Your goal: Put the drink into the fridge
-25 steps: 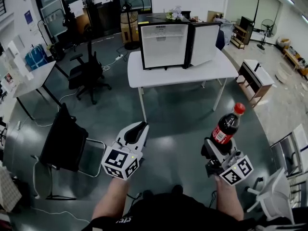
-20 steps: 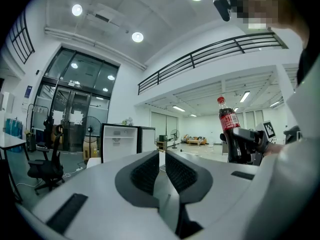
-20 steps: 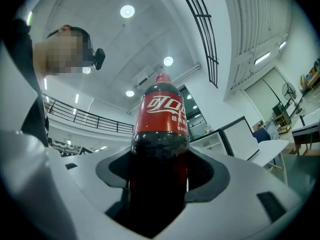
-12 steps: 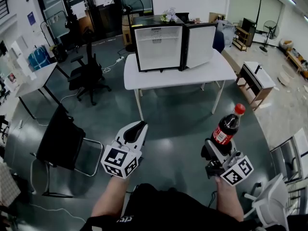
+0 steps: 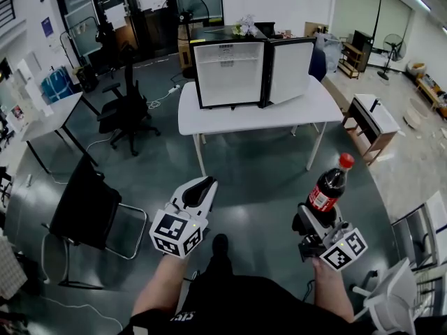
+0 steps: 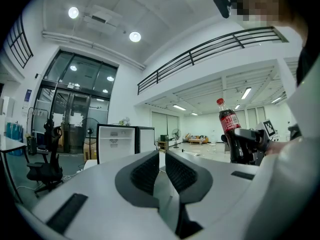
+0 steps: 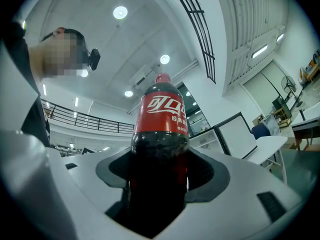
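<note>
Carrying stage: right gripper (image 5: 318, 219) clamping cola bottle (image 5: 328, 185) upright; left gripper (image 5: 200, 190) hanging empty, jaws together. Next move likely calling for approach toward open-doored mini fridge (image 5: 229, 74) on white table (image 5: 307, 110), well ahead.

Our left gripper (image 5: 204, 184) has a smooth white shell, and inside its tips sit black ribbed pads (image 6: 144, 173). Behind them rides a white cube (image 5: 176, 234) printed with black square markers. Our right gripper (image 5: 320, 217) is darker, black at its front, with its own marked cube (image 5: 342, 249) behind. We wear a black short-sleeved top (image 5: 237, 306).
</note>
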{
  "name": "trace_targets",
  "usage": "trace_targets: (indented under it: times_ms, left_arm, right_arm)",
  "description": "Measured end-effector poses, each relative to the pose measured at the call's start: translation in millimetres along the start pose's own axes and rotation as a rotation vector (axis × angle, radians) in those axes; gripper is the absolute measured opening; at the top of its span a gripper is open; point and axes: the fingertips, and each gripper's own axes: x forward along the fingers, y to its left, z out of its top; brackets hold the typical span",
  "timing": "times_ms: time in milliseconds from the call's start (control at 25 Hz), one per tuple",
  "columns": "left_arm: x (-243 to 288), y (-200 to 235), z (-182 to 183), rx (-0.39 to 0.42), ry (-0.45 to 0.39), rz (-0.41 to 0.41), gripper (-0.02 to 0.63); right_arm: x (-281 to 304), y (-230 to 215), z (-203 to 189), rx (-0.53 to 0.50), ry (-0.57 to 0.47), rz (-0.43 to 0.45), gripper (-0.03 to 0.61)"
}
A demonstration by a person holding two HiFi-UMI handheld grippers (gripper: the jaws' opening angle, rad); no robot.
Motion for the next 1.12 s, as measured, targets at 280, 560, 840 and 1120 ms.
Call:
trace_targets:
  times_ms: [280, 560, 840, 1120]
  left_arm:
    - [46, 52, -7, -0.016, 0.001, -0.027, 0.052]
    - [94, 151, -3, -0.018, -0.014, -0.01, 0.052]
    - [129, 247, -1, -0.042, -0.016, -0.022, 0.052]
    - [147, 309, 15, -0.024, -0.037, -0.066, 0.052]
  right_arm:
    - [58, -35, -14, -0.014, 0.028, -0.027, 0.301]
    - [168, -62, -32, 0.004, 0.039, 0.002, 0.301]
    - [266, -81, -46, 0.014, 0.051, -0.027, 0.301]
    - [337, -85, -57, 0.02, 0.047, -0.044, 0.301]
